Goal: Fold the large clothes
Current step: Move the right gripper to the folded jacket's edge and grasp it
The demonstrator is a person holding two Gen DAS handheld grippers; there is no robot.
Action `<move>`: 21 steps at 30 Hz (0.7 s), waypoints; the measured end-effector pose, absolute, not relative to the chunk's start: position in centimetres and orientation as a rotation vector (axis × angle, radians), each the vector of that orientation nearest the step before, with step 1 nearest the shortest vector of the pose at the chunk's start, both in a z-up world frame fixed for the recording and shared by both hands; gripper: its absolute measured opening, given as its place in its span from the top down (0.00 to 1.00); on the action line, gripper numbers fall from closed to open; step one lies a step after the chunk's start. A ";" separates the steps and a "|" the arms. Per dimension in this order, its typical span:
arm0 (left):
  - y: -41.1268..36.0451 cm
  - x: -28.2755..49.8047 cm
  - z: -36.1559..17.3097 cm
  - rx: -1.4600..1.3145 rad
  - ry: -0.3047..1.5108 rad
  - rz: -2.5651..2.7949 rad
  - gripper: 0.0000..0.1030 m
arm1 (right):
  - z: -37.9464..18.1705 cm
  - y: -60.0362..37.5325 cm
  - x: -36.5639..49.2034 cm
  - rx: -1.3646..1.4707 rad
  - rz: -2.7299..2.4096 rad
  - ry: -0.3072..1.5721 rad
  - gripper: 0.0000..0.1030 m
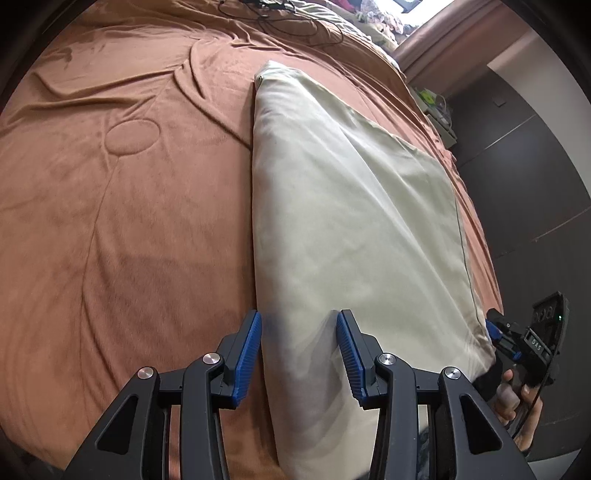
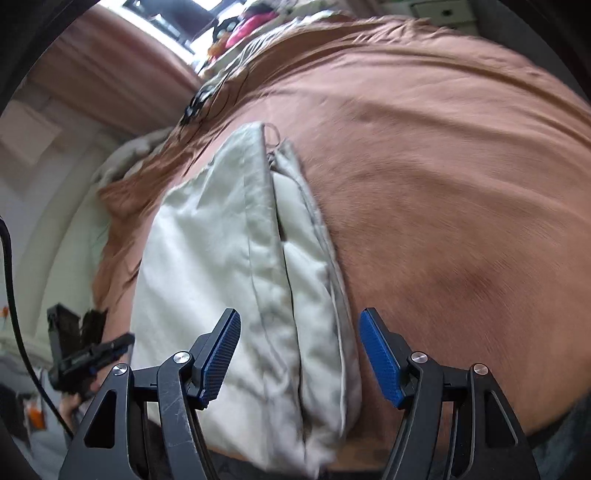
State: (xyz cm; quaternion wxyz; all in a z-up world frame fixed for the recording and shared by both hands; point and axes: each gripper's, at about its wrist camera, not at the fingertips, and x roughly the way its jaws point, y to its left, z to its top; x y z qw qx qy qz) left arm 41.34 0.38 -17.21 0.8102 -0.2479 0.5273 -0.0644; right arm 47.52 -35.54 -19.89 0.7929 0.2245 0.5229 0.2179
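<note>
Fingers, left gripper [image 1: 299,354]: blue-padded pair, spread wide, empty — poised over the near left corner of the garment, the left pad over that folded edge and the right pad over the cloth itself. Whether the tips touch the fabric cannot be told.

Fingers, right gripper [image 2: 300,354]: blue-padded pair, spread wide, nothing held; they straddle the near right corner of the garment, where the layered edges show. In the left wrist view this gripper [image 1: 496,334] sits just beside that corner, held in the person's right hand [image 1: 517,400].

Garment: pale greenish-cream cloth [image 1: 351,229], already folded into a long panel, lying flat on the bed. Long axis runs away from both grippers, from the bed's near edge toward its far end; the far end tapers to a corner. The right wrist view shows stacked layers and piped seams [image 2: 258,266] along the right-hand edge.

Carrier: bed with rust-brown cover [image 1: 129,221], lightly creased. The garment lies along the right side of the bed, near end at the near edge.

Governing relation: garment lies straight ahead of both finger pairs, one gripper per near corner, equally close. Judged next step — close on both near corners and carry them forward along the long axis to halve the panel. Risk: catching only the top layer, or pinching the bed cover along with it.

Incidental: dark cables [image 1: 280,18] at the bed's far end.
</note>
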 end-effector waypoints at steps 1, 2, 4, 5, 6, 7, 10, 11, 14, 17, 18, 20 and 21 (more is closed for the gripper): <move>0.5 41.7 -17.2 -0.526 1.128 -0.137 0.57 | -20.2 -35.5 48.0 0.485 0.484 1.137 0.35; 0.5 42.1 -17.3 -0.523 1.130 -0.136 0.57 | -20.7 -35.4 49.1 0.491 0.512 1.159 0.35; 0.6 43.0 -17.3 -0.517 1.132 -0.133 0.56 | -21.4 -35.2 50.4 0.494 0.534 1.187 0.35; 0.7 43.5 -17.4 -0.516 1.133 -0.131 0.55 | -21.9 -35.0 51.3 0.504 0.563 1.208 0.35; 0.8 43.8 -17.5 -0.516 1.133 -0.129 0.54 | -22.2 -34.9 51.9 0.513 0.584 1.219 0.35; 0.9 44.4 -17.6 -0.514 1.132 -0.127 0.53 | -22.6 -34.6 52.8 0.521 0.608 1.231 0.35; 1.3 45.8 -18.0 -0.514 1.133 -0.124 0.52 | -23.1 -33.6 54.5 0.516 0.656 1.261 0.35; 1.4 46.2 -18.1 -0.517 1.134 -0.123 0.52 | -23.2 -33.0 55.4 0.500 0.679 1.278 0.35; 1.8 47.5 -18.3 -0.505 1.134 -0.119 0.52 | -23.1 -31.6 57.5 0.469 0.720 1.304 0.35; 2.0 48.9 -18.3 -0.489 1.130 -0.112 0.52 | -23.1 -30.8 59.6 0.466 0.754 1.318 0.35; 2.0 49.2 -18.3 -0.488 1.130 -0.110 0.52 | -23.3 -30.5 60.3 0.472 0.760 1.322 0.35; 2.3 50.0 -18.4 -0.485 1.130 -0.105 0.52 | -23.7 -30.0 61.3 0.490 0.769 1.336 0.35; 2.3 50.4 -18.5 -0.484 1.130 -0.102 0.52 | -23.9 -29.6 62.0 0.506 0.777 1.340 0.35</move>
